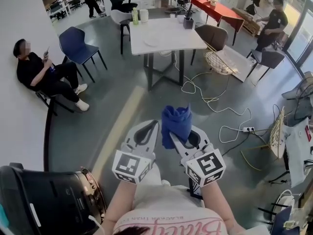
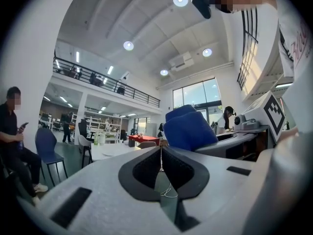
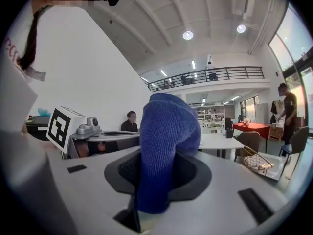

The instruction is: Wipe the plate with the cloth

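L tool jaws together; R tool clamped on cloth.

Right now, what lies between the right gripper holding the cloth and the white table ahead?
In the head view, only grey floor separates the right gripper, shut on the blue cloth, from the white table; white cables trail alongside.

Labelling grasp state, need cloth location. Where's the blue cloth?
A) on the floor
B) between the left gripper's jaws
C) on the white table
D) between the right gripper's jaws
D: in the right gripper view the blue cloth is pinched between the jaws of the right gripper, while the left gripper is shut on nothing.
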A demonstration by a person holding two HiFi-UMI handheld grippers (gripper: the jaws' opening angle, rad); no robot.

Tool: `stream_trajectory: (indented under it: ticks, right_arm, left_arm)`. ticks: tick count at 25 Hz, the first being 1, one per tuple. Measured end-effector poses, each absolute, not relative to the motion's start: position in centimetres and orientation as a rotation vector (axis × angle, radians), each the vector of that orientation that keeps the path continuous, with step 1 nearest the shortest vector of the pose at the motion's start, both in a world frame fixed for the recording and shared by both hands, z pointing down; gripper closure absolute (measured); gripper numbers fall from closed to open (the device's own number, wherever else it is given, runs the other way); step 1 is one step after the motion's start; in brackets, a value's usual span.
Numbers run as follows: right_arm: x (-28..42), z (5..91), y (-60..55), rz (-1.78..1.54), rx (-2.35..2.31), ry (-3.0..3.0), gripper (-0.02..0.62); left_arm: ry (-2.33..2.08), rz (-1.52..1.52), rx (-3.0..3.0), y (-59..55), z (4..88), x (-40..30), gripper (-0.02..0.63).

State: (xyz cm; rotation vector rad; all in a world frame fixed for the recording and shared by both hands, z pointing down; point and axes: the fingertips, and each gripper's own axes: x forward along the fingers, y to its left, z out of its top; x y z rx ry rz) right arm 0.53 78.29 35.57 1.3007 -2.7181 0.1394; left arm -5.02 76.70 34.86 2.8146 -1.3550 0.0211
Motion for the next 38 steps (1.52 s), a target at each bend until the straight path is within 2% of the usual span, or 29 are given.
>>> stream_trajectory:
  ticks: [21,29,38]
  right_arm:
    - [-6.1,35.1,54.1,0.148,1.344,-2.675,0.480]
    - [-8.3,36.1,49.4,0.168,1.346,-2.675,0.480]
    - [-6.9,38.0,45.2,0.275,1.394,-2.665,0.480]
  left_arm:
    - [-1.321,0.033,2.842,52.2,33.7,-11.7,0.600]
    - [-1.297,0.026,2.818,46.9,34.9,-14.0,0.601]
    - [-1.262,0.026,2.776,42.3,37.2,-13.8,0.600]
